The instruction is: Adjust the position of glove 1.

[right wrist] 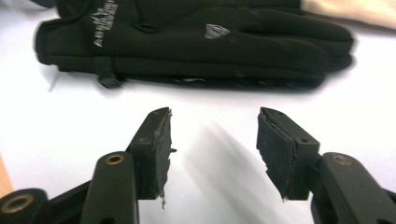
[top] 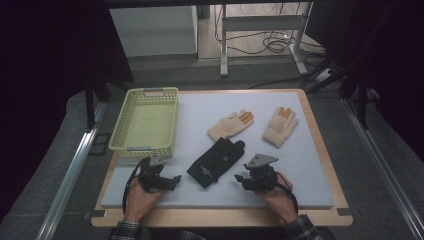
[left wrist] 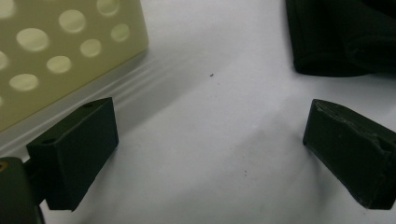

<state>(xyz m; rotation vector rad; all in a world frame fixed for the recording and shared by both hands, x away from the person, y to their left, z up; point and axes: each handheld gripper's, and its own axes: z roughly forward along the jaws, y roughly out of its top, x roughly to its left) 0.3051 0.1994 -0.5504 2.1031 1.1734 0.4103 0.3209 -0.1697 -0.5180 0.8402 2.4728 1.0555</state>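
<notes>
Black glove [top: 216, 161] lies flat on the white mat of the counter [top: 310, 165], near the front edge and about midway between the two hands, its fingers pointing toward the far right corner. Two cream knit gloves with orange fingertips, one [top: 230, 125] just beyond it and the other [top: 280, 126] nearer the right edge, lie apart from it, and a pale yellow perforated basket [top: 145, 120] stands at the far left corner.

The likeliest slip, as I judge it, is a shallow pinch: the glove is thin, limp fabric lying flat, so tongs that close on the top layer alone could let it slide out or drag it across the mat instead of lifting it. A hanging cuff or finger could also catch on the basket rim if the glove is carried there low.

The right tongs [right wrist: 212, 140] stand released, partly spread, with bare mat between the pads; the glove lies just ahead of them, untouched. The left tongs [left wrist: 210, 154] are spread wide and hold nothing, resting low over the mat between the basket wall and the glove's cuff end, touching neither as far as the left gripper view shows.
</notes>
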